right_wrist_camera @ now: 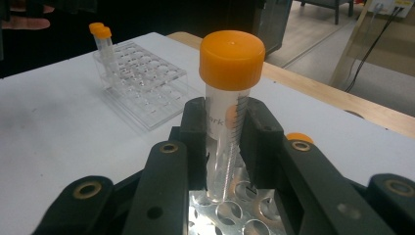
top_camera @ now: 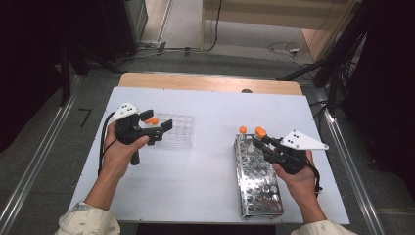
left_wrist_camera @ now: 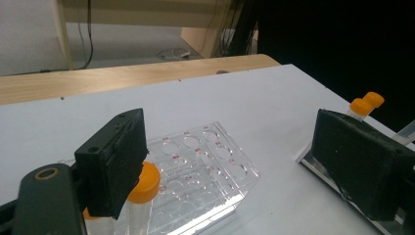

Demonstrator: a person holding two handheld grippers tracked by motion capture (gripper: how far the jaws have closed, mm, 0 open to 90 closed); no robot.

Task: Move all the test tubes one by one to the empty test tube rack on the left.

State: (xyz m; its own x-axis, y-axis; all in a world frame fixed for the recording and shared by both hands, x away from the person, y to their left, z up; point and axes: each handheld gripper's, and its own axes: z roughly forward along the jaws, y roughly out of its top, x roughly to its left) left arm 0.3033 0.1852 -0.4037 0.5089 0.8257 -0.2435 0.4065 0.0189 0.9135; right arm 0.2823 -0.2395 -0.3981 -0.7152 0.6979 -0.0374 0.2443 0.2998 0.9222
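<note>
While our left gripper (top_camera: pixel 155 128) hovers over the clear plastic rack (top_camera: pixel 177 131) with its jaws spread, two orange-capped tubes (left_wrist_camera: pixel 142 196) stand in that rack's near corner. Red letters mark its round wells (too small for us to read). Across the pale table (top_camera: pixel 205 161), our right gripper (top_camera: pixel 259 139) is clamped on a clear tube (right_wrist_camera: pixel 227 122) with a ribbed orange cap, just above the shiny perforated metal rack (top_camera: pixel 259 183). We read "ark" and printed graduations on its side.
</note>
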